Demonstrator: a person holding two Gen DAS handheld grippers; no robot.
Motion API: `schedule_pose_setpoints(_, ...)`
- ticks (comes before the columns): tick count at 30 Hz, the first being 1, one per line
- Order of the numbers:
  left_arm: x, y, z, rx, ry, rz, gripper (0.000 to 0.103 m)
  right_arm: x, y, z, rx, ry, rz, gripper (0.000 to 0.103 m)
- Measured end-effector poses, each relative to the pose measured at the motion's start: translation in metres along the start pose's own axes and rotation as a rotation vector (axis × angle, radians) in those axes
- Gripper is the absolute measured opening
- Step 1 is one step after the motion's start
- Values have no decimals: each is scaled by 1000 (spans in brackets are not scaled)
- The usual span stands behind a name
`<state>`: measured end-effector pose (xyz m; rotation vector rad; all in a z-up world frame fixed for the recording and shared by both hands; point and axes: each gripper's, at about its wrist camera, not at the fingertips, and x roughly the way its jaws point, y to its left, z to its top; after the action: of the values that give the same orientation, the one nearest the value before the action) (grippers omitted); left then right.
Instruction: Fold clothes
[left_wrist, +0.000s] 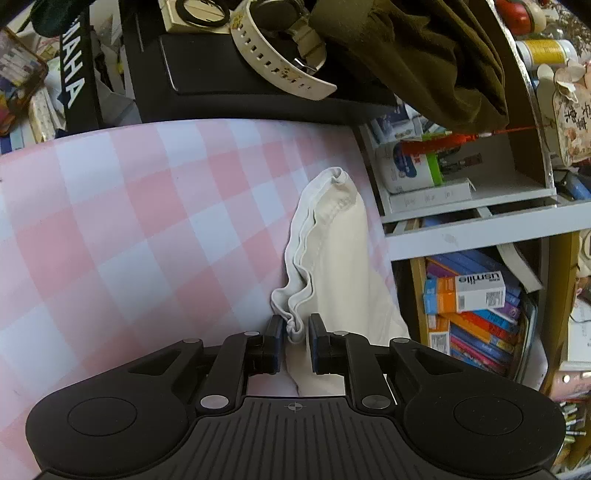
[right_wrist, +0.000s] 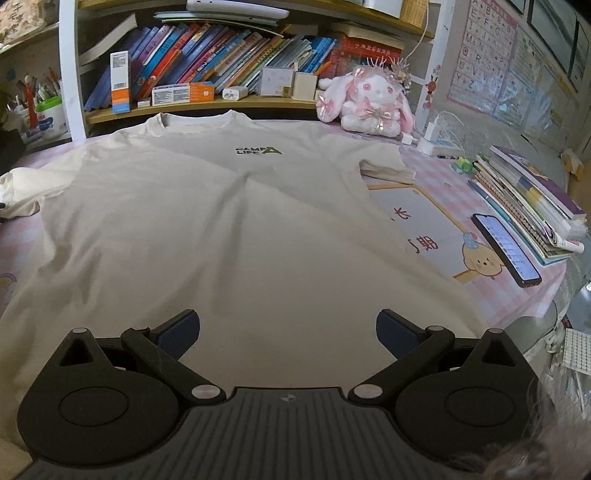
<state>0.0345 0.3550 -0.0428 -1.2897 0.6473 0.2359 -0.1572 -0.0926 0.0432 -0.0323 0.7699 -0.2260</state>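
A cream T-shirt (right_wrist: 221, 221) with a small dark chest print lies flat, front up, on a pink checked tablecloth (left_wrist: 129, 221); its collar points toward the bookshelf. In the left wrist view one sleeve (left_wrist: 332, 258) lies bunched along the table's edge. My left gripper (left_wrist: 295, 332) sits at the sleeve's near hem. The jaws stand narrowly apart; the crumpled hem lies between the pads and touches the left one, with a sliver of gap at the right one. My right gripper (right_wrist: 288, 328) hovers open over the shirt's lower part, nothing between its fingers.
A bookshelf (right_wrist: 221, 55) runs along the back with a plush rabbit (right_wrist: 369, 99) beside it. A phone (right_wrist: 506, 251) and a stack of books (right_wrist: 532, 206) lie right of the shirt. Beyond the sleeve are a black stand holding a watch (left_wrist: 280, 62), an olive garment (left_wrist: 424, 55) and shelves (left_wrist: 461, 229).
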Motion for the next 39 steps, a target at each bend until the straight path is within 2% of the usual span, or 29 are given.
schedule_pose_setpoints(2, 0, -1, -2, 5, -14, 5, 13, 3, -3, 0, 3, 5, 10, 103)
schedule_pose_setpoints(3, -1, -2, -3, 7, -21, 11, 8, 5, -5, 0, 3, 8, 17, 103)
schedule_pose_setpoints(7, -4, -11, -9, 54, -58, 58, 6, 14, -13, 3, -9, 6, 51, 103)
schedule_pose_setpoints(11, -9, -43, -23, 194, -112, 86, 5, 25, -24, 8, -23, 6, 94, 103)
schedule_pose_setpoints(13, -10, -70, -35, 327, -123, 79, 5, 30, -32, 11, -26, 4, 113, 103)
schedule_pose_setpoints(15, -8, -99, -53, 498, -113, 70, 5, 35, -41, 14, -21, 4, 126, 103)
schedule_pose_setpoints(17, 2, -133, -92, 803, -66, 67, 6, 40, -50, 15, -12, 7, 137, 103)
schedule_pose_setpoints(18, 10, -145, -120, 994, -22, 85, 6, 42, -54, 17, -7, 8, 141, 103)
schedule_pose_setpoints(20, 31, -152, -171, 1309, 91, 142, 17, 47, -62, 19, 4, 10, 149, 103)
schedule_pose_setpoints(22, 53, -142, -202, 1483, 200, 229, 23, 51, -68, 21, 11, 16, 156, 103)
schedule_pose_setpoints(23, 55, -138, -207, 1508, 194, 249, 25, 52, -70, 21, 13, 20, 159, 103)
schedule_pose_setpoints(24, 56, -135, -209, 1511, 190, 259, 37, 54, -71, 21, 11, 24, 163, 103)
schedule_pose_setpoints(26, 49, -134, -197, 1400, 196, 222, 57, 56, -74, 20, 2, 32, 169, 103)
schedule_pose_setpoints(28, 39, -131, -177, 1252, 180, 154, 69, 57, -76, 19, -7, 39, 173, 103)
schedule_pose_setpoints(33, 29, -129, -134, 980, 50, 132, 71, 62, -84, 16, 16, 59, 161, 103)
schedule_pose_setpoints(34, 30, -132, -130, 971, 10, 166, 71, 62, -85, 15, 19, 62, 159, 103)
schedule_pose_setpoints(36, 41, -141, -130, 1018, -30, 228, 71, 63, -86, 14, 26, 66, 156, 103)
schedule_pose_setpoints(39, 47, -154, -148, 1183, -38, 274, 71, 61, -87, 12, 28, 66, 151, 103)
